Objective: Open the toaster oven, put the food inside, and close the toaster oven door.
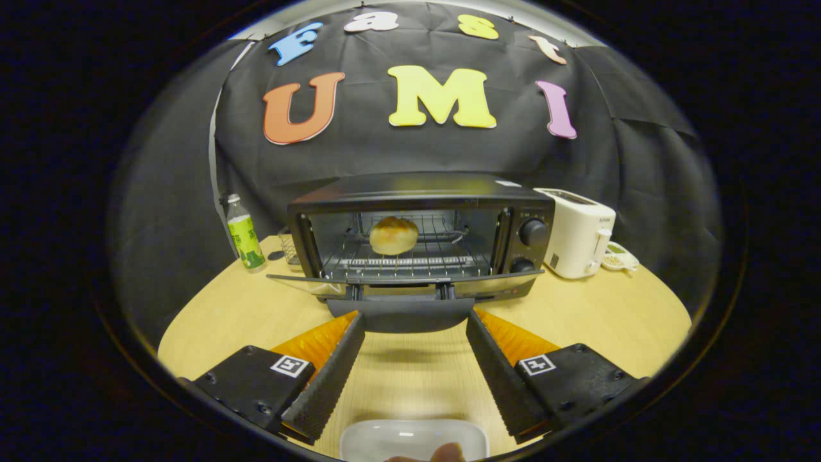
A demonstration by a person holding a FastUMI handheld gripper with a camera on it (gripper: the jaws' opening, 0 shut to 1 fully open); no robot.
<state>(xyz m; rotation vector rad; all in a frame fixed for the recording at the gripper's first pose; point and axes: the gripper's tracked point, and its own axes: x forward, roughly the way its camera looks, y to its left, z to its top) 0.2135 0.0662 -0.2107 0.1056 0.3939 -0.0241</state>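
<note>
A black toaster oven (420, 192) stands on the wooden table (211, 321) with its glass door (404, 289) folded down flat toward me. A round golden bun (393, 235) rests on the wire rack inside the oven. The door's dark handle (401, 316) lies just ahead of my fingertips. My gripper (414, 324) is open, fingers spread wide on either side of the handle, nothing held between them. A white empty dish (410, 439) sits on the table below, between the fingers.
A green-labelled bottle (244, 234) stands left of the oven, with a small wire basket (290, 247) beside it. A white toaster (577, 231) is right of the oven, a small dish (619, 258) beyond it. Something brownish (442, 454) shows at the white dish's near rim.
</note>
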